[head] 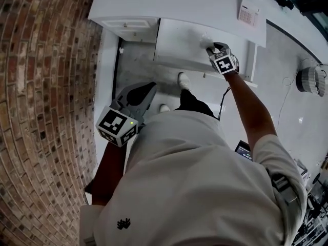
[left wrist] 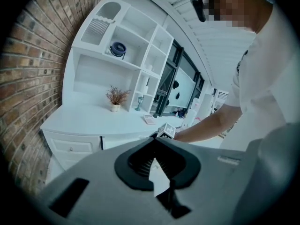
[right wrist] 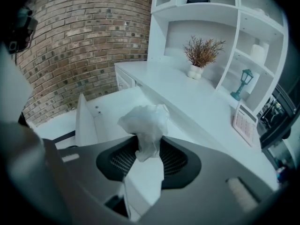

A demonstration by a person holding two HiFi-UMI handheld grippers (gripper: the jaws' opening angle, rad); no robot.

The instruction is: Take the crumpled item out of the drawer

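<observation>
We have the crumpled item (right wrist: 143, 121) pinched in the right gripper (right wrist: 145, 146) over the open drawer (head: 177, 40), upper centre; left gripper (left wrist: 155, 139) jaws pressed together, empty.

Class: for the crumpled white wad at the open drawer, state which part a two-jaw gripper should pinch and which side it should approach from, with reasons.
Pinch the narrow, gathered neck of the crumpled wad, as the right gripper does now; the puffy end would probably just squash. Come from above, since the walls of the drawer close off its sides.
</observation>
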